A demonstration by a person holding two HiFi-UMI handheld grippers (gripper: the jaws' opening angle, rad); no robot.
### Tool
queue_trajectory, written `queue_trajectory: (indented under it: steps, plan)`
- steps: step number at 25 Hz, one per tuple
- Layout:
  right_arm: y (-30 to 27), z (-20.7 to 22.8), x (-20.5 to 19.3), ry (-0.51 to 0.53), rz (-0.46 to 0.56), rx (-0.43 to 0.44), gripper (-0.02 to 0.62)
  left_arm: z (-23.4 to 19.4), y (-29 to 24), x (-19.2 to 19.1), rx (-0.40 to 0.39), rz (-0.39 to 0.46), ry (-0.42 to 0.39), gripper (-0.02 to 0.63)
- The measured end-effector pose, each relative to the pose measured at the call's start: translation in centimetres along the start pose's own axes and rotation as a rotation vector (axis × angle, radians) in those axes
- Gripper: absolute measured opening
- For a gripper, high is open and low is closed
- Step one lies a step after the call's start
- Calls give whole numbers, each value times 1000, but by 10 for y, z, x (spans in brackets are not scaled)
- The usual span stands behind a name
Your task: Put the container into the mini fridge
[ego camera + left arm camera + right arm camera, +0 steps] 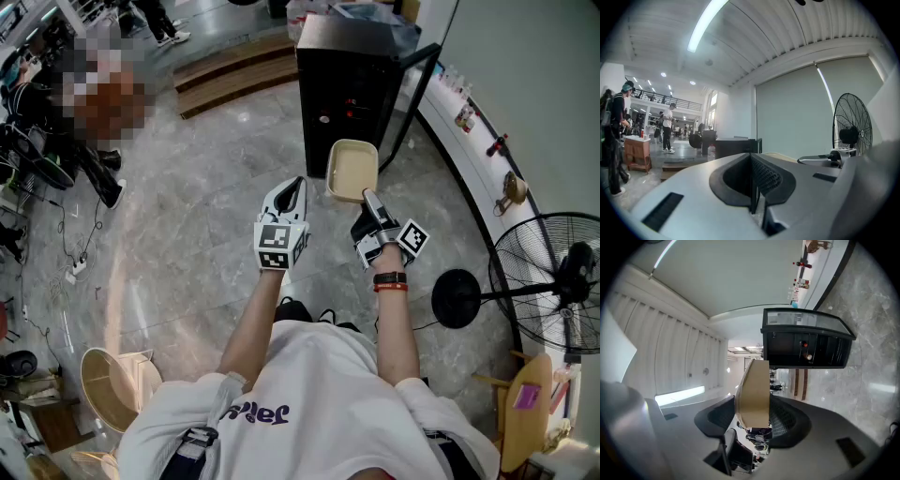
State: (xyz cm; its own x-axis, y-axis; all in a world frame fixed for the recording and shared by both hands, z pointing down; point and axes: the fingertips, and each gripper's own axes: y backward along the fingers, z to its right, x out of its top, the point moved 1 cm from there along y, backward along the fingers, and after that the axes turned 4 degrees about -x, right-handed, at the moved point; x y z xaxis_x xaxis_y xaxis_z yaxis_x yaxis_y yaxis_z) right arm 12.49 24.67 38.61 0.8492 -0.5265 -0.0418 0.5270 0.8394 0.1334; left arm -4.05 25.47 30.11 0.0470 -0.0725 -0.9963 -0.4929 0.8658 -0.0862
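Note:
A shallow beige container (352, 170) hangs in the air in front of the black mini fridge (349, 94), whose door (413, 86) stands open to the right. My right gripper (368, 198) is shut on the container's near rim. In the right gripper view the container (752, 392) sits edge-on between the pads, with the mini fridge (806, 344) beyond it. My left gripper (290, 192) is held beside it at the left, shut and with nothing in it. In the left gripper view the closed left gripper (752, 185) points toward the mini fridge (736, 146).
A standing fan (553, 272) with a round base (457, 298) stands on the marble floor at the right. A curved white ledge (473, 131) with small objects runs behind the fridge. Wooden steps (239, 70) lie at the back left, and a round wicker seat (112, 384) is near my left side.

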Motion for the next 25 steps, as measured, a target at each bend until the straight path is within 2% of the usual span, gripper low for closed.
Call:
queue_trajectory:
  steps: [6, 11, 16, 25]
  plan:
    - [4, 5, -6, -29, -19, -7, 239, 10, 1, -1, 0, -3, 17, 20]
    - [-5, 17, -1, -67, -8, -12, 239, 0, -5, -11, 6, -17, 39, 20]
    - [-33, 30, 0, -94, -6, -11, 239, -31, -20, -19, 5, -5, 77, 20]
    - [-118, 37, 36, -68, 4, -29, 239, -92, -89, -8, -21, 4, 118, 20]
